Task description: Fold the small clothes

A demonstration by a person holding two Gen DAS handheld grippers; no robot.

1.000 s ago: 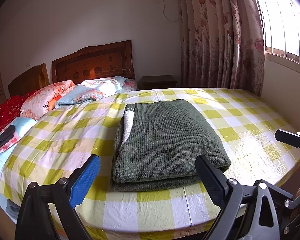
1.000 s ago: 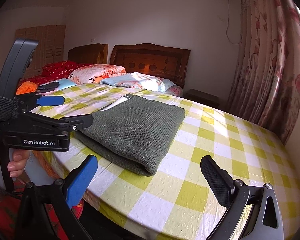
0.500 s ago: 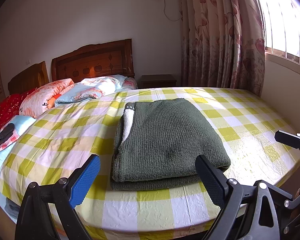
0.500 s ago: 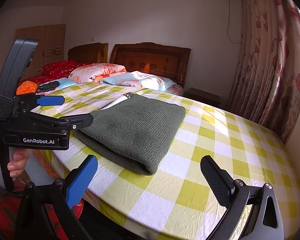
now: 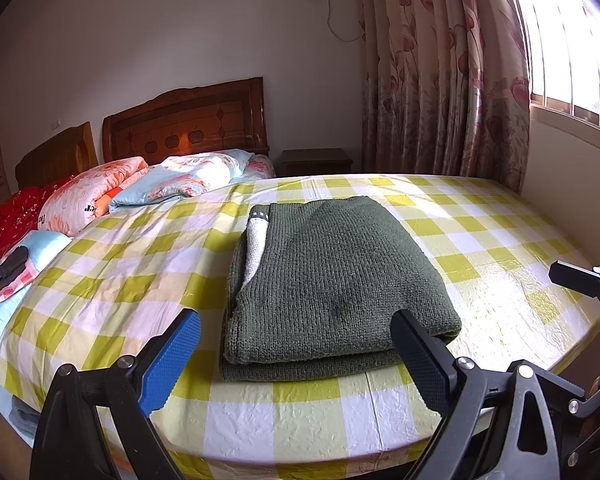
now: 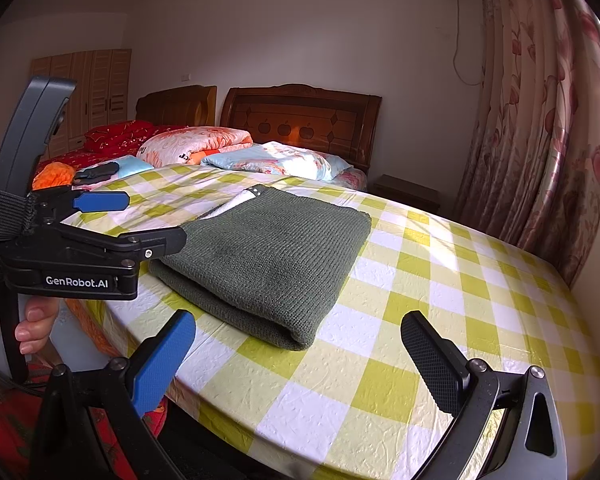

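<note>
A dark green knitted garment [image 5: 332, 280] lies folded into a thick rectangle on the yellow-and-white checked bed cover [image 5: 112, 280], with a white lining showing at its left edge. My left gripper [image 5: 296, 356] hovers open just in front of the garment's near edge, holding nothing. In the right wrist view the same garment [image 6: 272, 256] lies ahead and to the left. My right gripper [image 6: 300, 356] is open and empty over the bed's near corner. The left gripper [image 6: 140, 220] shows there from the side, held by a hand [image 6: 28, 320].
Pillows and folded quilts [image 5: 140, 192] lie by the wooden headboard [image 5: 188, 124]. Floral curtains [image 5: 440, 72] and a window fill the right side. A nightstand [image 5: 316, 160] stands in the corner. Red bedding [image 6: 116, 140] and small dark items [image 6: 96, 172] lie at the left.
Both views have shifted very slightly; the garment lies where it was and both grippers stay open.
</note>
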